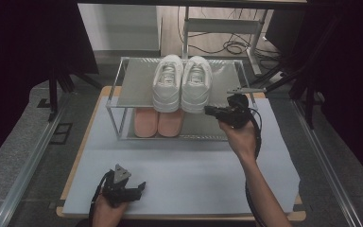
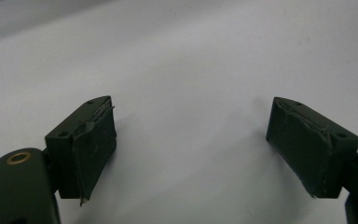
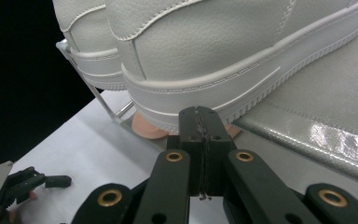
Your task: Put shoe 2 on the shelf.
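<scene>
A pair of white sneakers (image 1: pixel 182 82) stands on the top shelf of a clear two-level rack (image 1: pixel 132 80), heels toward me. A pair of pink shoes (image 1: pixel 158 122) sits on the lower shelf. My right gripper (image 1: pixel 208 111) is shut with nothing between its jaws, its tip at the heel sole of the right white sneaker (image 3: pixel 214 51); whether it touches, I cannot tell. The pink shoe (image 3: pixel 144 128) peeks out under that heel. My left gripper (image 1: pixel 139 187) rests low over the white mat near the front edge, its jaws wide open and empty (image 2: pixel 191 126).
The white mat (image 1: pixel 184 175) covers a wooden table, with bare space between the rack and my left hand. Metal rails (image 1: pixel 23 175) run along both sides. Cables (image 1: pixel 231 47) and a frame lie on the floor behind the rack. Dark curtains hang at both sides.
</scene>
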{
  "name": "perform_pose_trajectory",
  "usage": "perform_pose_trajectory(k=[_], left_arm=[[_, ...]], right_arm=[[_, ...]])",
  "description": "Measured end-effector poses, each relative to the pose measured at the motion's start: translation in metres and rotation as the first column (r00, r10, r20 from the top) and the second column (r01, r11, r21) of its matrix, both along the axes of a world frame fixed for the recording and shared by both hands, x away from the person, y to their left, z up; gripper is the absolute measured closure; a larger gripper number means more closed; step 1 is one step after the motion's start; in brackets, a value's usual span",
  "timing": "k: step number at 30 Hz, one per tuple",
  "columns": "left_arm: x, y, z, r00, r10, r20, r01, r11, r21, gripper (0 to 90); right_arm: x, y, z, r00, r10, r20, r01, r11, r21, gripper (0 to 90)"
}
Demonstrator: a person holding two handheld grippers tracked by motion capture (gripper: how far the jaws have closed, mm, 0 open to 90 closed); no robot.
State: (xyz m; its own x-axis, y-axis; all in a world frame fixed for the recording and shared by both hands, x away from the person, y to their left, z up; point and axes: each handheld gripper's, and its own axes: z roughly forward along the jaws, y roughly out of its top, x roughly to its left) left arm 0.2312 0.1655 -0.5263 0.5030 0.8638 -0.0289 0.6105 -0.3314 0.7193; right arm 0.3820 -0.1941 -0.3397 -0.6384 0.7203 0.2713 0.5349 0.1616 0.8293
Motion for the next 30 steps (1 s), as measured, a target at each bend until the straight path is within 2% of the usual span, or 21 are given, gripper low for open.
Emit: perform_pose_trajectory(k=[8, 12, 23, 26, 30], left_arm=[[0.000, 0.000, 0.000, 1.0000, -0.001, -0.001, 0.001, 1.0000, 0.002, 15.6], [0.000, 0.000, 0.000, 1.0000, 0.000, -0.001, 0.000, 1.0000, 0.002, 15.6], [0.000, 0.000, 0.000, 1.0000, 0.000, 0.000, 0.000, 1.0000, 0.001, 15.7], [0.000, 0.000, 0.000, 1.0000, 0.000, 0.000, 0.000, 1.0000, 0.002, 15.6], [0.000, 0.000, 0.000, 1.0000, 0.000, 0.000, 0.000, 1.0000, 0.000, 15.6]], right_arm=[[-0.003, -0.002, -0.003, 1.0000, 0.007, -0.005, -0.007, 0.9999, -0.011, 83.2], [-0.006, -0.005, -0.005, 1.0000, 0.006, 0.004, -0.006, 0.9997, -0.022, 77.3], [-0.016, -0.016, -0.007, 0.9992, 0.012, 0.039, -0.010, 0.9983, -0.058, 47.5], [-0.019, -0.019, -0.008, 0.9990, 0.014, 0.042, -0.011, 0.9981, -0.060, 43.0], [-0.025, -0.023, -0.013, 0.9985, 0.028, 0.047, -0.023, 0.9942, -0.105, 37.5]])
